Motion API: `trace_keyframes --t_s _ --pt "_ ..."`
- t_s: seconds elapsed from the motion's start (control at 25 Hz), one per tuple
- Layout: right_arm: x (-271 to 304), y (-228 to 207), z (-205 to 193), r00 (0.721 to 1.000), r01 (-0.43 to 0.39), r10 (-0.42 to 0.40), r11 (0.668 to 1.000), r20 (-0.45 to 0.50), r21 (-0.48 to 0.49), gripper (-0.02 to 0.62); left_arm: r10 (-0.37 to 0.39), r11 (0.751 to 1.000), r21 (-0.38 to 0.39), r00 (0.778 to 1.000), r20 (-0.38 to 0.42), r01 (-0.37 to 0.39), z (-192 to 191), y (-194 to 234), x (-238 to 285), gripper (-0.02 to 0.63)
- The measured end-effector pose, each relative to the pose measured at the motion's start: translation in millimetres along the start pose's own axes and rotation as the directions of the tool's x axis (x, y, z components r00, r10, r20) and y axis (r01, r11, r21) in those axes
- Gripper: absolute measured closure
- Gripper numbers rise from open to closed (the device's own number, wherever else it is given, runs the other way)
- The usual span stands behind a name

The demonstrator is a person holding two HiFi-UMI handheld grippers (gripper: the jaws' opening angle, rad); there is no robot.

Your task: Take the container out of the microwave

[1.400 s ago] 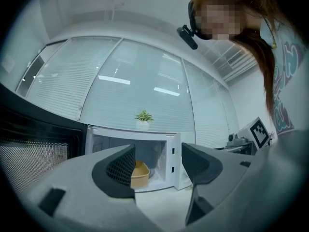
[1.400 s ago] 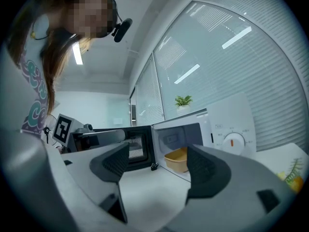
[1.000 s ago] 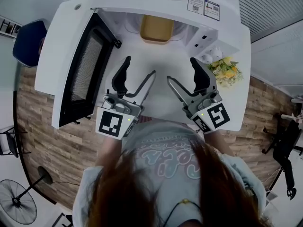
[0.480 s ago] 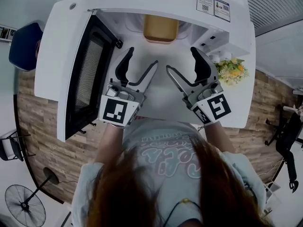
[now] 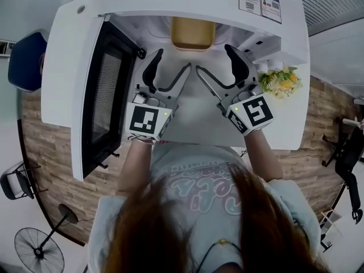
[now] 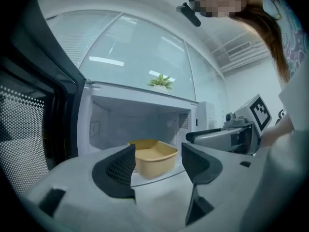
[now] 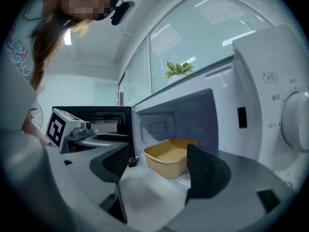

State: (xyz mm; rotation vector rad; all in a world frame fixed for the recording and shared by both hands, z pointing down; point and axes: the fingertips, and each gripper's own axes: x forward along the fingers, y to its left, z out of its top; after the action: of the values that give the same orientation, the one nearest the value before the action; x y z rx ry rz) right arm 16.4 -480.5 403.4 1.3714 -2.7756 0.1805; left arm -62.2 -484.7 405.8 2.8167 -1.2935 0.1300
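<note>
Left tongs [image 5: 172, 65] and right tongs [image 5: 214, 60] have pushed closer to the open microwave [image 5: 159, 2], each spread wide and empty. The yellow container [image 5: 193, 32] sits inside, just beyond their tips, untouched.

A white bench [image 5: 60, 78] is set on a wood-plank floor [image 5: 51, 152]. A blue chair [image 5: 23, 61] and a fan [image 5: 37, 250] are seen at one side, a black chair [image 5: 347, 158] at the other. Glass walls [image 6: 145, 57] are seen behind.
</note>
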Motion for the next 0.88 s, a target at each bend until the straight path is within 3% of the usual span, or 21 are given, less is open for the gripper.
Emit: trace_keyframes --t_s 0.56,0.88 --pt "34.2 -18.4 -36.0 0.996 0.034 -0.037 0.999 -0.087 -0.037 0.244 0.003 1.0 0.009 0.996 -0.088 -0.002 -29.6 20.5 29.4 0.31" --pt "40.8 -29.0 -47.2 0.991 0.057 -0.062 0.997 -0.116 -0.047 0.273 -0.015 0.995 0.095 0.986 -0.167 0.031 -51.9 15.8 42.5 0.31"
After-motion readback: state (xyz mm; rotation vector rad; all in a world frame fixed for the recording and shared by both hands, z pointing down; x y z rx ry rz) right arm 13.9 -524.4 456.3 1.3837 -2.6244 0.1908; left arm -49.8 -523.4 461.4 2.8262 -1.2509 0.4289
